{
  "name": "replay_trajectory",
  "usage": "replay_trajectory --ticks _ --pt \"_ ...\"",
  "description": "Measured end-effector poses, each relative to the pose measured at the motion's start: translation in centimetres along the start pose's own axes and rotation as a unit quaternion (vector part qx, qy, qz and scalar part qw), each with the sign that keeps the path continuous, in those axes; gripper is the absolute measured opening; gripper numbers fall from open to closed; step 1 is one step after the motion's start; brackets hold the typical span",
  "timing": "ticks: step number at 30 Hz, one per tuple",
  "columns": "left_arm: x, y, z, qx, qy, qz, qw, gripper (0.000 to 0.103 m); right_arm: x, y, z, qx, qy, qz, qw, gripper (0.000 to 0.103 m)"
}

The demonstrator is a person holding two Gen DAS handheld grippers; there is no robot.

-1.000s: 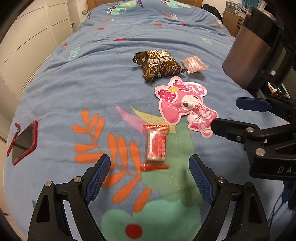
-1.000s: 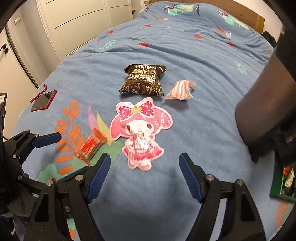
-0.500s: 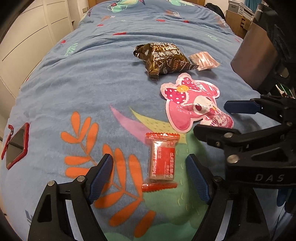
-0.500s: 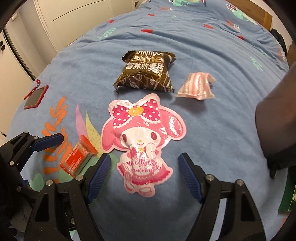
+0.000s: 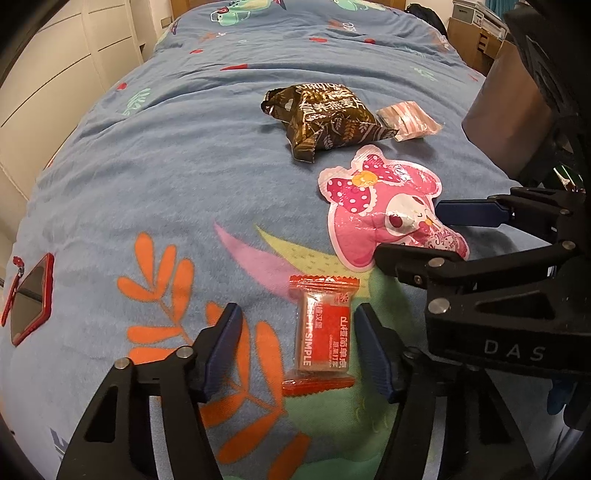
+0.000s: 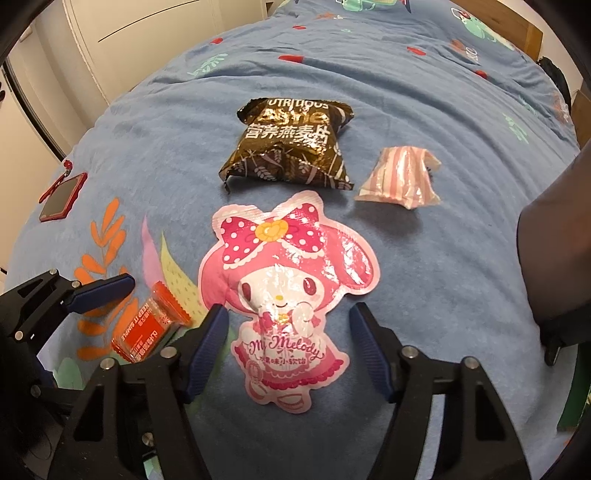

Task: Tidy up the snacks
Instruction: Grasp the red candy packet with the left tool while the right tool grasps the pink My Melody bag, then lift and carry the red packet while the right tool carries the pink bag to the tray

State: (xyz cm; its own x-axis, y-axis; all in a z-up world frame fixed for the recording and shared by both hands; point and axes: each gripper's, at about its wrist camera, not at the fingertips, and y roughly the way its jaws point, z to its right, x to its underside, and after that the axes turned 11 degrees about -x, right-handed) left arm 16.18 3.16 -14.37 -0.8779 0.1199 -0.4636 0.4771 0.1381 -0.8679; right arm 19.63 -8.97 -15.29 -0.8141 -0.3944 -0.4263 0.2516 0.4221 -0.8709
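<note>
On the blue patterned bedspread (image 5: 155, 177) lies a small red snack bar (image 5: 322, 332), lengthwise between the fingers of my left gripper (image 5: 295, 339). Its jaws are closing; the pads stand beside the wrapper without pressing it. My right gripper (image 6: 288, 325) is open, its fingers either side of the lower part of a pink cartoon-character candy pouch (image 6: 288, 266). Beyond the pouch lie a brown oat-snack bag (image 6: 291, 144) and a small pink striped packet (image 6: 402, 177). The red bar (image 6: 147, 328) also shows in the right wrist view, with a left gripper finger (image 6: 103, 291) beside it.
A red-cased phone (image 5: 29, 295) lies near the bed's left edge. A dark rounded bulk (image 5: 509, 110) stands at the right side of the bed. White wardrobe doors (image 6: 147, 33) run along the left. A green box edge (image 6: 576, 398) shows at far right.
Both grippers came down and closer to the bedspread. The left jaws narrowed around the red bar. The right gripper now straddles the pink pouch's lower end.
</note>
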Motion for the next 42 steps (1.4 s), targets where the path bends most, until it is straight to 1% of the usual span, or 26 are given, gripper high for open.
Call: replay_trajectory --ticks 3,4,6,7,11,13,14,15,16,18,22,27,31,35,42 --pt "-0.2 0.0 0.3 -0.001 0.002 -0.001 1.0 0.05 0.0 -0.1 0.1 -0.004 0.004 0.003 1.0 0.092" --pt "-0.1 0.0 0.3 -0.002 0.001 -0.001 1.0 0.048 0.0 -0.1 0.1 -0.005 0.006 0.003 1.0 0.086" --pt "-0.2 0.0 0.3 -0.003 -0.003 -0.002 1.0 0.046 0.1 -0.2 0.2 -0.008 0.007 0.004 1.0 0.079" --pt "-0.2 0.0 0.3 -0.003 -0.004 -0.003 1.0 0.046 0.1 -0.2 0.3 -0.01 0.008 0.004 1.0 0.074" --pt "-0.4 0.0 0.4 0.001 -0.001 -0.003 1.0 0.034 0.3 -0.4 0.3 -0.014 0.01 0.006 1.0 0.059" --pt "-0.4 -0.1 0.5 0.003 0.0 -0.003 1.0 0.029 0.3 -0.5 0.4 -0.015 0.011 0.005 1.0 0.048" --pt "-0.4 -0.1 0.6 0.003 0.002 -0.003 1.0 0.029 0.3 -0.5 0.4 -0.016 0.011 0.005 1.0 0.045" --pt "-0.4 -0.1 0.6 0.004 0.001 -0.003 1.0 0.026 0.3 -0.6 0.5 -0.017 0.012 0.005 1.0 0.038" --pt "-0.3 -0.2 0.6 0.006 0.0 -0.003 1.0 0.022 0.3 -0.6 0.5 -0.019 0.012 0.004 1.0 0.035" --pt "-0.3 -0.2 0.6 0.007 -0.002 -0.003 1.0 0.021 0.3 -0.8 0.6 -0.021 0.012 0.005 1.0 0.025" --pt "-0.3 -0.2 0.5 0.014 -0.008 -0.003 0.9999 0.02 0.5 -1.3 0.7 -0.022 0.013 0.012 1.0 0.014" --pt "-0.3 -0.3 -0.3 0.035 -0.029 -0.003 0.999 0.02 0.7 -1.8 0.8 -0.02 0.013 0.022 0.999 0.006" --pt "-0.3 -0.7 -0.4 0.034 -0.029 0.0 0.999 0.02 0.9 -2.4 0.6 -0.016 0.011 0.03 0.999 0.001" --pt "-0.3 -1.2 -0.3 0.035 -0.03 0.003 0.9989 0.02 1.2 -3.5 0.6 -0.014 0.013 0.041 0.999 0.001" --pt "0.0 -3.3 -0.3 0.049 -0.037 0.013 0.998 0.02 2.1 -6.2 0.4 -0.012 0.014 0.061 0.998 0.0"
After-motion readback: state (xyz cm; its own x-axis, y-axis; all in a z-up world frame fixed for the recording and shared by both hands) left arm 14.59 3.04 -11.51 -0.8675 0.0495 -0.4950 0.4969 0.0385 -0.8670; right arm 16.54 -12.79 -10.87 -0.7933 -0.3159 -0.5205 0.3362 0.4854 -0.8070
